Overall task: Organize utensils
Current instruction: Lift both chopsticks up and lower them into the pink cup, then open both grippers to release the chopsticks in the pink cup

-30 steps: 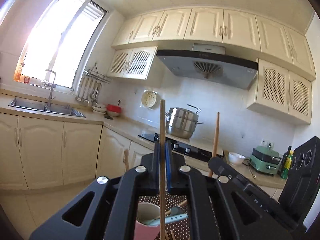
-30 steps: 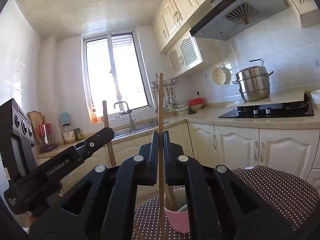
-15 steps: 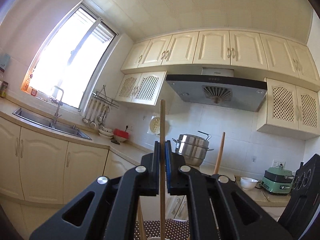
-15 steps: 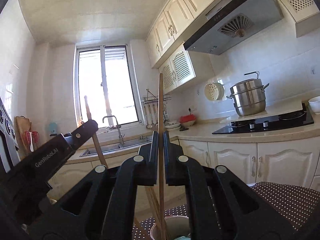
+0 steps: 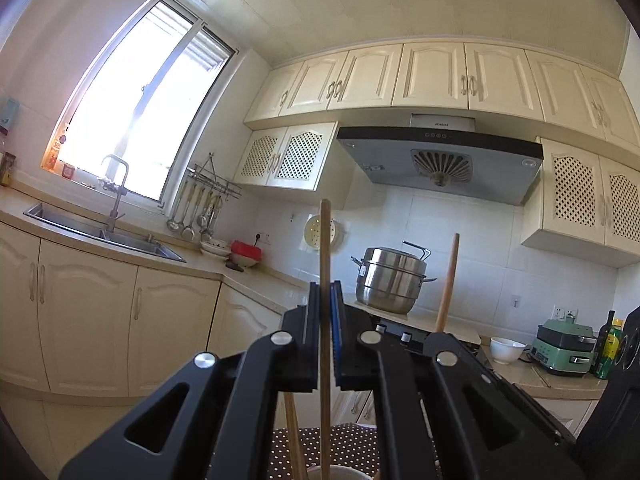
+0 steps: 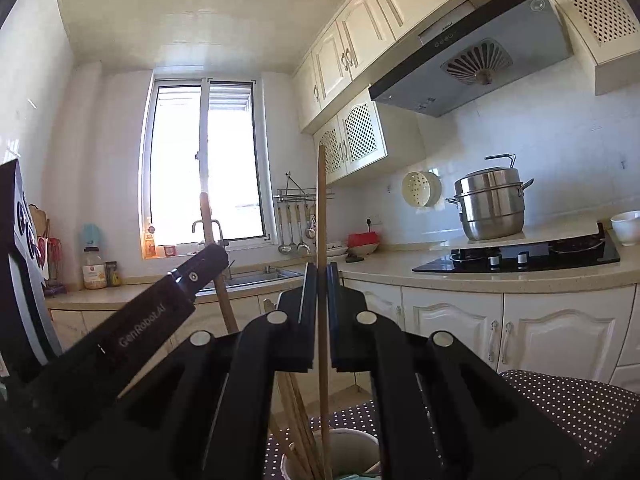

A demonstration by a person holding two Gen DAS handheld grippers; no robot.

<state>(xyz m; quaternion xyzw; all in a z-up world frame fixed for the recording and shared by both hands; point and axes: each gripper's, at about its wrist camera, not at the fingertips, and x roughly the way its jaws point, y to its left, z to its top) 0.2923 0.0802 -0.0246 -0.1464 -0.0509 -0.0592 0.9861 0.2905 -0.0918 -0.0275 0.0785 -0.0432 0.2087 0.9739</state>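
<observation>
We hold two grippers side by side over a cup on a dotted cloth, each pinching one wooden chopstick upright. In the left wrist view the left gripper [image 5: 325, 292] has its jaws pressed together on a chopstick [image 5: 325, 248], which runs down between the fingers to the cup rim [image 5: 340, 470] just showing at the bottom edge. The right gripper's chopstick [image 5: 447, 280] stands beside it on the right.

In the right wrist view the right gripper [image 6: 320, 276] is likewise clamped on its own chopstick [image 6: 321, 208], whose lower end dips inside the cup [image 6: 352, 446], next to a few more wooden sticks [image 6: 296, 412] already leaning in there. The left gripper [image 6: 208, 258] reaches in from the left with its stick.

What has changed over the last second: earlier the cup sat well in view under both grippers, pink side showing; now both cameras look higher into the kitchen, and the cup has slid to the very bottom of each picture. The grippers have come lower and closer to it, and the grips have not loosened.

We judge this to be the lowering step: both chopsticks are being fed into the cup together. What remains is to let go once the tips are well inside, taking care that neither stick catches the rim or tips the cup.
</observation>
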